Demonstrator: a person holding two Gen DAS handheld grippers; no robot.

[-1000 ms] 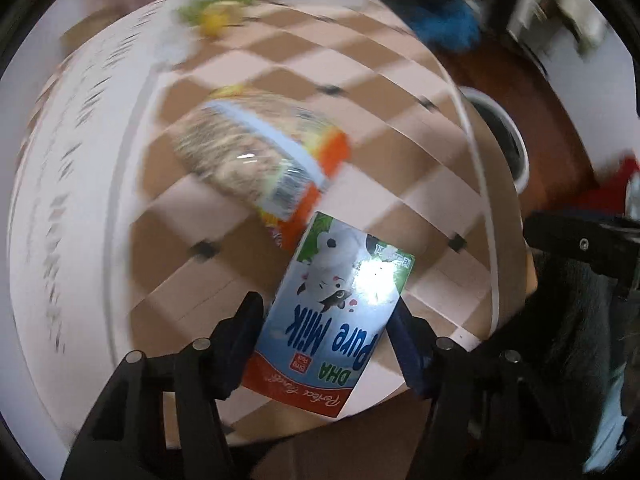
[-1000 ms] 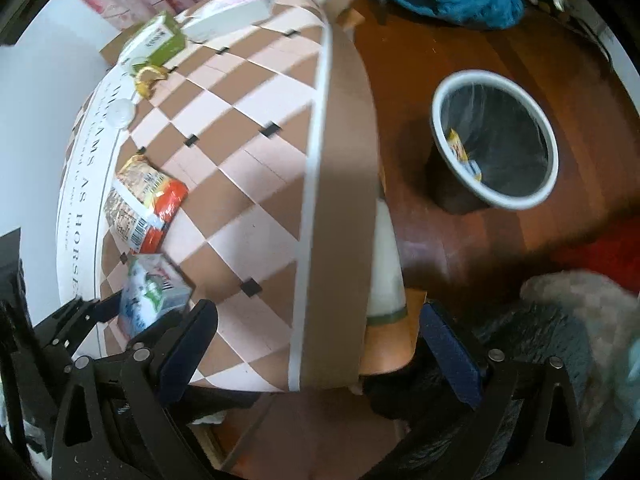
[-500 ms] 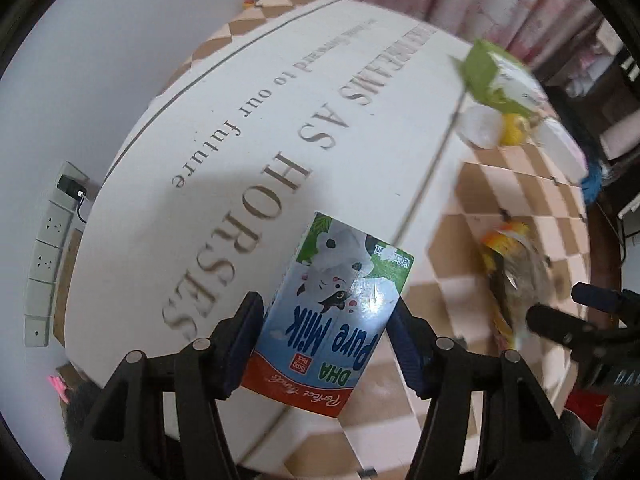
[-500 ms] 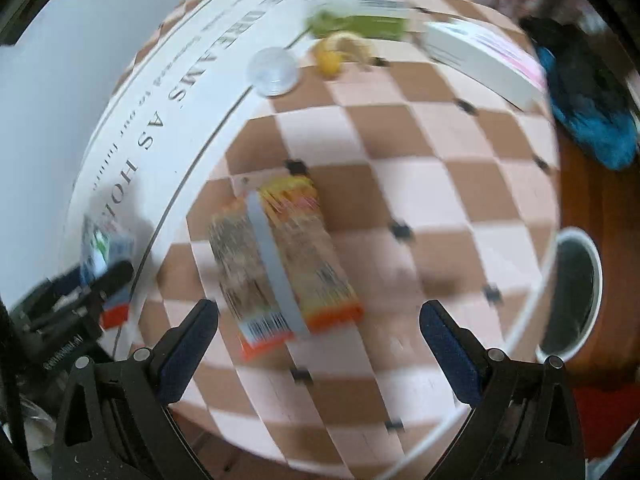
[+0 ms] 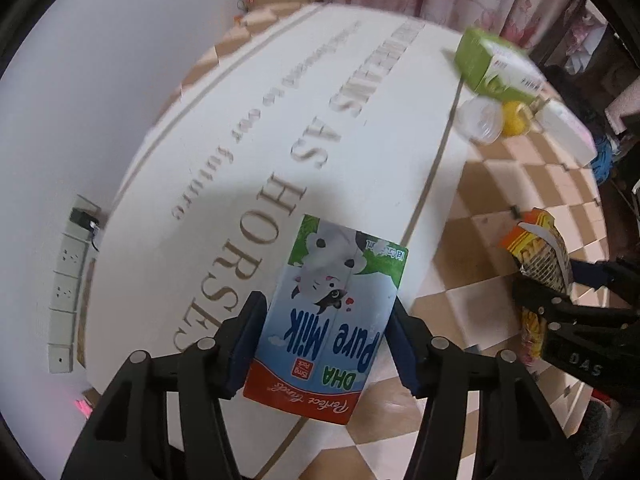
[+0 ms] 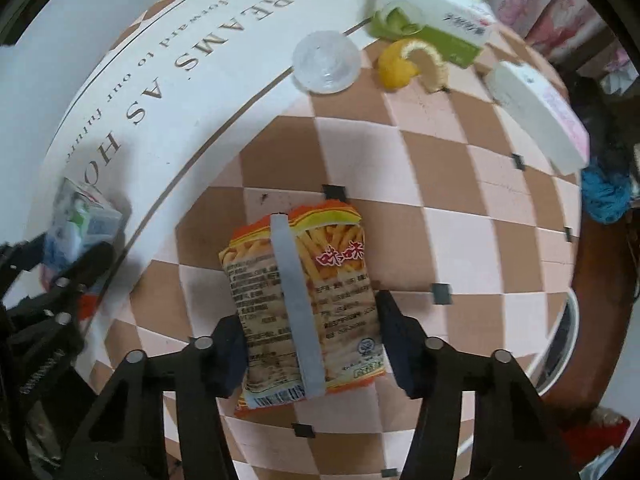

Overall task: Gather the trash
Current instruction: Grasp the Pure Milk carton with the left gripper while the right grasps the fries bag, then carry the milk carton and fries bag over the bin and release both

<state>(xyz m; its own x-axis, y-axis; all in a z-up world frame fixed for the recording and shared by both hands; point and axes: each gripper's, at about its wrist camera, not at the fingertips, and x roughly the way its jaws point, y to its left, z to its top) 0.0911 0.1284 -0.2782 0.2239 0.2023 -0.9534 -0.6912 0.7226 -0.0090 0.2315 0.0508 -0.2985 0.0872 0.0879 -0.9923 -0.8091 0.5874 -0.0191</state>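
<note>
In the left wrist view, the left gripper (image 5: 326, 354) is pointing steeply down at the table (image 5: 248, 128), and its two dark pads are pressing on either side of a milk carton (image 5: 332, 312), with the jaws closing on it; the carton is sitting upside down in the picture, over the white band of the tablecloth that bears large lettering. Toward the far edge of the table a green box (image 5: 494, 66), a clear round lid (image 5: 480, 120), a piece of lemon peel (image 5: 514, 118) and a white box (image 5: 568, 132) are lying close together. At the right edge of this view the right gripper (image 5: 560, 284) is reaching in over the checkered part of the cloth, with an orange snack bag (image 5: 538, 248) between its fingers. In the right wrist view, the right gripper (image 6: 312, 340) is pointing straight down and its jaws are closing around the snack bag (image 6: 304, 304), which is lying on the checkered cloth; the pads are meeting the bag's two long sides, the left one pressing in, the right one just touching. The milk carton (image 6: 80, 220) is showing at the left, blurred, in the left gripper (image 6: 76, 256). At the right, beyond the table edge, the white rim of a bin (image 6: 568, 340) is standing on the wooden floor.
</note>
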